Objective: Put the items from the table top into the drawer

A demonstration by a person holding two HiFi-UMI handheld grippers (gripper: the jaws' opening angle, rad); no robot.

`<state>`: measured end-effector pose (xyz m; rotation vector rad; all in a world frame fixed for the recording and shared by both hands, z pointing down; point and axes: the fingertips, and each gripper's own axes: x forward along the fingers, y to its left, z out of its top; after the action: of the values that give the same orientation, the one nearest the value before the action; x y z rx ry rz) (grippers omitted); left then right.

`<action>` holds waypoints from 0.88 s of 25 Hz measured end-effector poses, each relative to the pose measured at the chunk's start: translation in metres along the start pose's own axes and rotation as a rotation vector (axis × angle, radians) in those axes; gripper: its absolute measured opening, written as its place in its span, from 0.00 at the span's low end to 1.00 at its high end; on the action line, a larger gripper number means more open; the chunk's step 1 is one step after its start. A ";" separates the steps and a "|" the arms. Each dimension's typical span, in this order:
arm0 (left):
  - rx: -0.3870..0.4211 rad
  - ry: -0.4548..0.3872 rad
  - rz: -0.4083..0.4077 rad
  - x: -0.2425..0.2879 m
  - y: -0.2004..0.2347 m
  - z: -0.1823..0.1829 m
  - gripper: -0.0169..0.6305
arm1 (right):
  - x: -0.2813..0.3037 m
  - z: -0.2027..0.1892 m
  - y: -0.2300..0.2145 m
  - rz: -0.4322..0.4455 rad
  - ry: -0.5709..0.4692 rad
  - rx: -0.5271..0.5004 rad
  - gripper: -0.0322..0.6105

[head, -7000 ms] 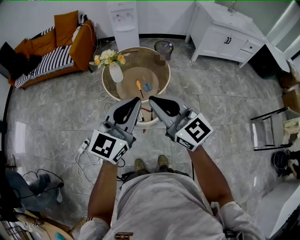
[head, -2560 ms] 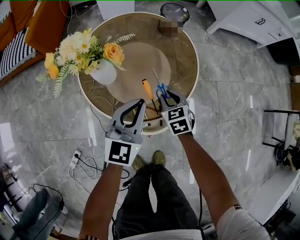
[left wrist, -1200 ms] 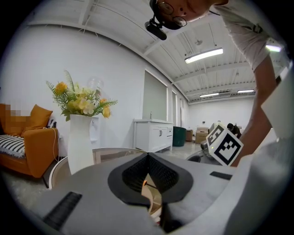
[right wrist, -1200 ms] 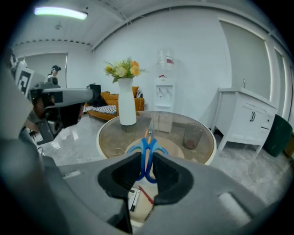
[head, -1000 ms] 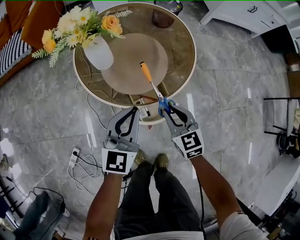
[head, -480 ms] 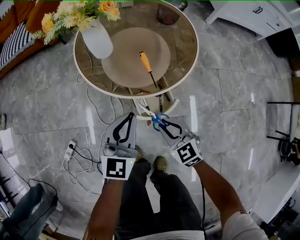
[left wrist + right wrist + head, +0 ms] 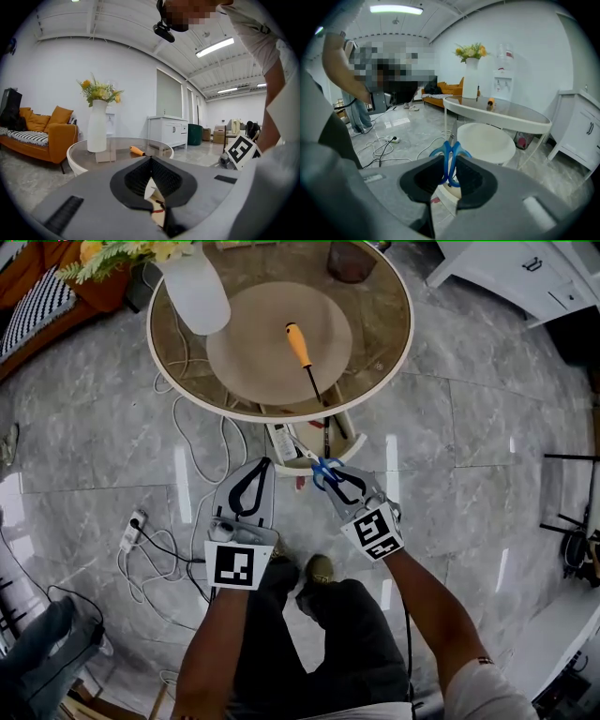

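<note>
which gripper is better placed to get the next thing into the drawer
Right. The right gripper is shut on the scissors by their blue handles, with the blades pointing into the open drawer under the table. The left gripper is shut and empty beside it.

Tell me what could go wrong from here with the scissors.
The right gripper pinches the scissors by the blue handles only, with the blades jutting ahead, so they could swivel or slip out. The blade tips point at the open drawer under the glass table and may snag its rim or the items already inside.
</note>
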<state>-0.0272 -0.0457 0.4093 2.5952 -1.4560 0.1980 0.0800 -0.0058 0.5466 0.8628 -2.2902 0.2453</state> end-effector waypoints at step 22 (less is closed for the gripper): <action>0.040 -0.073 -0.028 0.068 0.016 -0.093 0.03 | 0.123 -0.087 -0.050 0.010 0.126 0.008 0.18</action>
<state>-0.0092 -0.0917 0.5148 2.6801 -1.4520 0.1310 0.0891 -0.0741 0.6893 0.8165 -2.1789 0.3047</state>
